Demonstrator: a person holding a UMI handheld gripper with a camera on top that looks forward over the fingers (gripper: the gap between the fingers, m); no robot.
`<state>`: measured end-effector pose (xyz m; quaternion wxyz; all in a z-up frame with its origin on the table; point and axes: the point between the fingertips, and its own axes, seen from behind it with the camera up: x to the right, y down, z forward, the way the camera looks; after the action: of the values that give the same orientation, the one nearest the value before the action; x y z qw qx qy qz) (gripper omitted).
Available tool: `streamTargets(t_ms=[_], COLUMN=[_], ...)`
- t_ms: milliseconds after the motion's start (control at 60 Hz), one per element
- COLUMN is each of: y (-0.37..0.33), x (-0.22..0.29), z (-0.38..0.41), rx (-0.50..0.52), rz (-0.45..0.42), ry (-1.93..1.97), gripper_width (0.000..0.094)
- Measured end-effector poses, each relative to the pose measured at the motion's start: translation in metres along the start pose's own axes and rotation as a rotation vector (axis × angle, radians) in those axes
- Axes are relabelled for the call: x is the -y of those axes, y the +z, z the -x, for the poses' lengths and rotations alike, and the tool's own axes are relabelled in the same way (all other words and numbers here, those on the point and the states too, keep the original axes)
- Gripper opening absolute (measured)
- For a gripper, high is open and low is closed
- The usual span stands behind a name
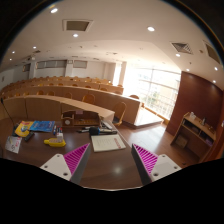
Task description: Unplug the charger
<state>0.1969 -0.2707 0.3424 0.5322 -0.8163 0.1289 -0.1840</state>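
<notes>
My gripper (pixel 110 160) is open, its two magenta-padded fingers (pixel 76 158) spread wide above a brown wooden desk (pixel 110 172). Nothing is between them. Just ahead of the fingers lies a pale notebook (pixel 107 142). Beyond the notebook sit some dark items (pixel 100 128) with what looks like a cord; I cannot tell whether one is the charger or where it is plugged in.
Left of the fingers on the desk lie a red thing (pixel 57 143), a blue book (pixel 42 126), a yellow object (pixel 22 129) and a white paper (pixel 13 145). Rows of wooden lecture benches (pixel 60 98) stand beyond. A wooden shelf (pixel 194 133) and windows (pixel 152 90) are at the right.
</notes>
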Motion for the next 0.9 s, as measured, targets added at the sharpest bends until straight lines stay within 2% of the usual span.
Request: streamTargets(t_ms=[217,400,517,633,767,900], y=[0.007,0.045,0.084,0.123,0.180,0.255], x=[-0.028,-0.096,-0.142,-0.166,-0.159,-0.132], z=[-0.002,0.030,0.092,0.176,0.272,0.336], rx=[0.026,0.057,0.141,0.251,0.350,0.348], rz=[0.027,0.097,0.121,0.129,0.103,0.058], ry=[0.013,0.003,-0.009,-0.008,0.029,0.037], gripper_width=[0.0849,0.0854,0.0849,0.0850,0.0850,0.0850])
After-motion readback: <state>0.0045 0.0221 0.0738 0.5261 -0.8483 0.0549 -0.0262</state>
